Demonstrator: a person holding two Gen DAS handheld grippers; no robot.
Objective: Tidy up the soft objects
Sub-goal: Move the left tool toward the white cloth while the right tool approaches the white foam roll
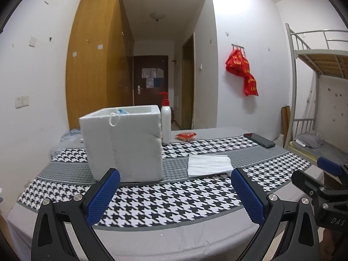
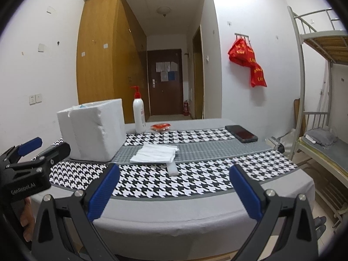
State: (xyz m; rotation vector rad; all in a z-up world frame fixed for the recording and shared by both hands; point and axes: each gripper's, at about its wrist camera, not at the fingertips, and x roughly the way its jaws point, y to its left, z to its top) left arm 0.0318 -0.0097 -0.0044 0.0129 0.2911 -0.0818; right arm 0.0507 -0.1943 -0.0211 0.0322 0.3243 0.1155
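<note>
The white foam box (image 1: 124, 145) stands upright on the table (image 1: 174, 237), on the left side. Its top is open. Inside sits something blue & white (image 1: 122, 111), prob. a face mask, w/ a white loop (image 1: 113, 119) hanging over the front rim. What else is in the box can't be told.

The folded white cloth (image 1: 207, 164) lies flat on the gray strip of the checked table cover (image 1: 169, 202), just right of the box & not touching it. In the right wrist view a small white bar (image 2: 173, 169) pokes out from under the cloth's near edge.

Behind the box stands a white pump bottle (image 1: 166, 124) w/ a red top, just beside the box's back corner. A small red packet (image 1: 186, 136) lies near the bottle. A black phone (image 1: 259, 140) lies at the far right edge of the cover.

The left gripper (image 1: 175, 192) hangs over the near part of the table, its blue fingers (image 1: 104, 195) spread wide, holding nothing. The right gripper (image 2: 174, 190) is the same: spread wide, nothing in it, over the near edge.

The near half of the table has lots of open room. A bunk bed (image 2: 322, 91) stands to the right of the table. Red bags (image 2: 248, 62) hang on the back wall.
</note>
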